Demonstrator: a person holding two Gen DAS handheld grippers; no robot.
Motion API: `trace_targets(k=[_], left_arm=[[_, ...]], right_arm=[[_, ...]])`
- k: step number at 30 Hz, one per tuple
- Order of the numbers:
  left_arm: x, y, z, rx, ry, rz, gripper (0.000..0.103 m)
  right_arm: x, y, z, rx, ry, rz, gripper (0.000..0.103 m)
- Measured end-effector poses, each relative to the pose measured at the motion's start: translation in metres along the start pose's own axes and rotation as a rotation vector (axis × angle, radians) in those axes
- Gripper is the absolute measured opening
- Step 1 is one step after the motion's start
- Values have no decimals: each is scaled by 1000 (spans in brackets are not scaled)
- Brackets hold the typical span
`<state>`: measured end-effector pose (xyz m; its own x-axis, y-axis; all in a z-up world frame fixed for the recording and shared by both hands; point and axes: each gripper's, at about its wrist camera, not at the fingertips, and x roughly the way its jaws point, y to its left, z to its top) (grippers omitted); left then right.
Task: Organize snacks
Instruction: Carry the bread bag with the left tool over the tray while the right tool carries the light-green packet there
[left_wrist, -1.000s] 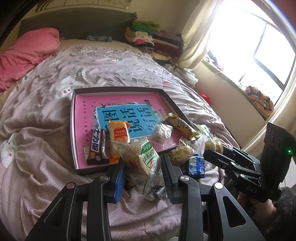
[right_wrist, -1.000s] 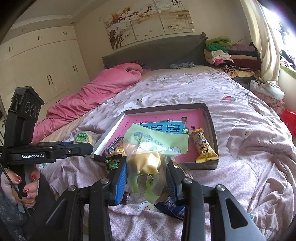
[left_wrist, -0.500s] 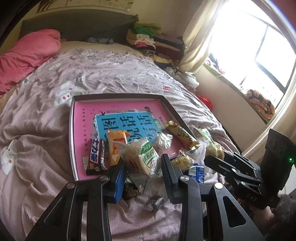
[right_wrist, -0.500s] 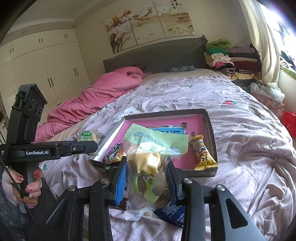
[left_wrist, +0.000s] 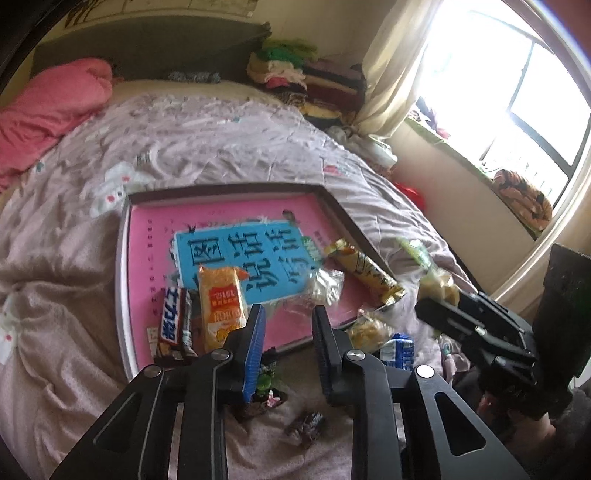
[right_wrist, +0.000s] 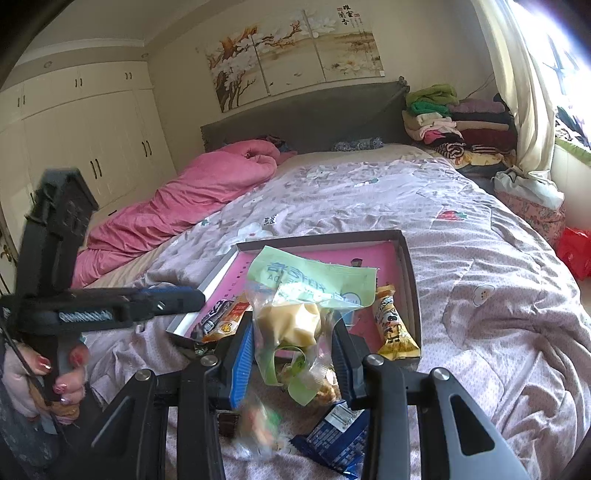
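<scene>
A shallow box (left_wrist: 123, 266) with a pink and blue liner lies on the bed and holds a chocolate bar (left_wrist: 170, 325), an orange packet (left_wrist: 220, 306) and a yellow bar (left_wrist: 364, 269). My left gripper (left_wrist: 288, 328) is open and empty over the box's near edge. My right gripper (right_wrist: 291, 354) is shut on a green-topped clear bag of pastry (right_wrist: 295, 314), held above the bed in front of the box (right_wrist: 412, 280). The left gripper (right_wrist: 110, 310) also shows at the left of the right wrist view.
Loose snacks lie on the bedspread before the box: a blue packet (right_wrist: 332, 439), a small dark sweet (left_wrist: 306, 428), a clear bun bag (left_wrist: 369, 328). A pink duvet (right_wrist: 192, 199) lies at the far left. Folded clothes (right_wrist: 454, 122) are stacked by the headboard.
My left gripper has let go of its clear bag of bread and stands empty. In the right wrist view a blurred packet shows low by the fingers. My right gripper keeps its bag.
</scene>
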<state>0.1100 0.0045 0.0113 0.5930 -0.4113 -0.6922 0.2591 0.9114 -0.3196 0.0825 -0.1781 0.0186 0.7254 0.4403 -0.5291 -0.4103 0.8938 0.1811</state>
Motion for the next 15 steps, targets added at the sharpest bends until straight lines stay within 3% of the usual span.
trace_targets(k=[6,11,14,15], left_arm=[[3,2,-22,19,85,-32,26],[11,-17,-42,95,159,-62,27],[23,-26,-48,111,201,-79,32],[27,-27,-49,111,215,-80,38]], right_arm=[[1,-4,-1,14,5,0,39],[1,-6,-1,21,12,-6,39],[1,-9,0,26,11,-12,39],[1,-10,0,30,14,-12,39]])
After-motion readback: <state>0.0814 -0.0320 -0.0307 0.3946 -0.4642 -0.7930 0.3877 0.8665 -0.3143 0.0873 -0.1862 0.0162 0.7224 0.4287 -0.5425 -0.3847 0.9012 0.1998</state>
